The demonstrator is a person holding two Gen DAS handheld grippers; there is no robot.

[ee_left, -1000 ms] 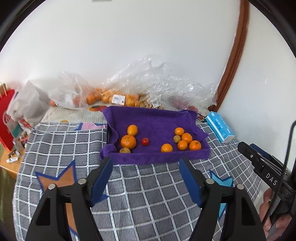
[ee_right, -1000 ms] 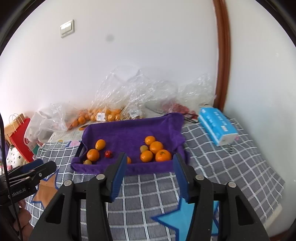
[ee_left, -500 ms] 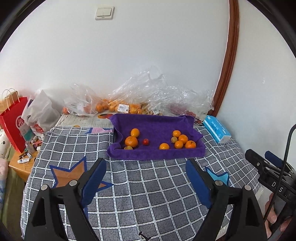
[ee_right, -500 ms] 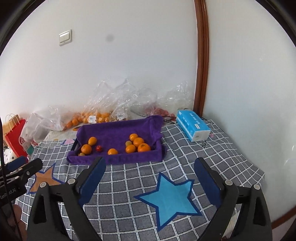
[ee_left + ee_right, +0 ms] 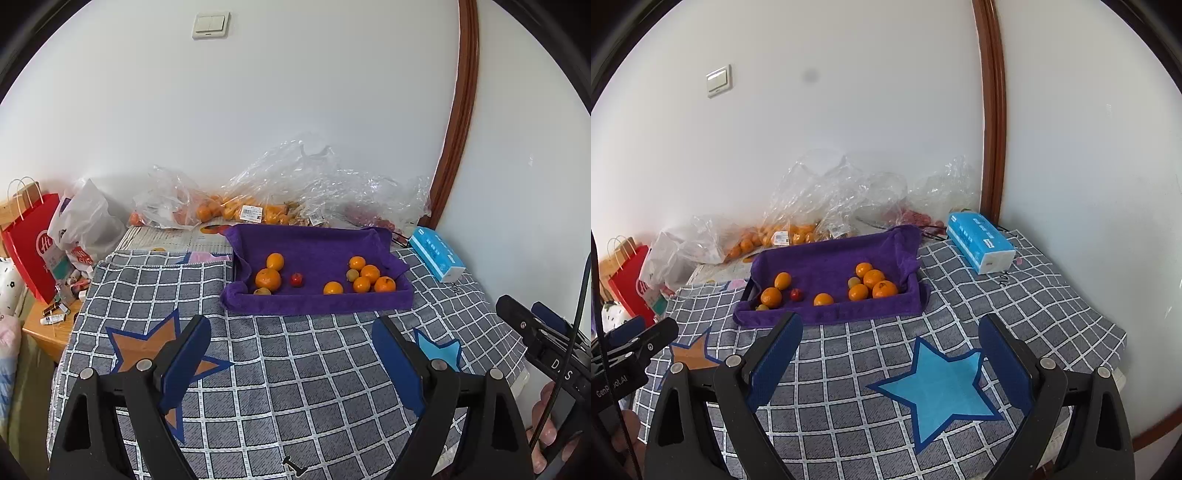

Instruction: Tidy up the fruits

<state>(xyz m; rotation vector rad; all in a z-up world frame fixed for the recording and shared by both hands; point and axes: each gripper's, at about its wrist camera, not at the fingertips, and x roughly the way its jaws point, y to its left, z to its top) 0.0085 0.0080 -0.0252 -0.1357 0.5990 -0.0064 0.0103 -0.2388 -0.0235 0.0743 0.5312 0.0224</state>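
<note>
A tray lined with a purple towel (image 5: 317, 243) (image 5: 827, 262) sits at the far side of the checked table. It holds several oranges: a group at the right (image 5: 369, 275) (image 5: 873, 282), a pair at the left (image 5: 268, 277) (image 5: 772, 296), one at the front (image 5: 333, 288). A small red fruit (image 5: 296, 279) (image 5: 796, 294) lies between them. My left gripper (image 5: 291, 350) and right gripper (image 5: 890, 347) are both open and empty, held above the table well short of the tray.
Clear plastic bags with more oranges (image 5: 236, 212) (image 5: 783, 236) lie against the wall behind the tray. A blue tissue pack (image 5: 436, 253) (image 5: 980, 242) sits at the right. A red paper bag (image 5: 31, 240) and a white bag stand off the table's left.
Both grippers have pulled back and up from the tray, so it looks smaller and farther. The jaws of both have opened wider. The fruits have not moved.
</note>
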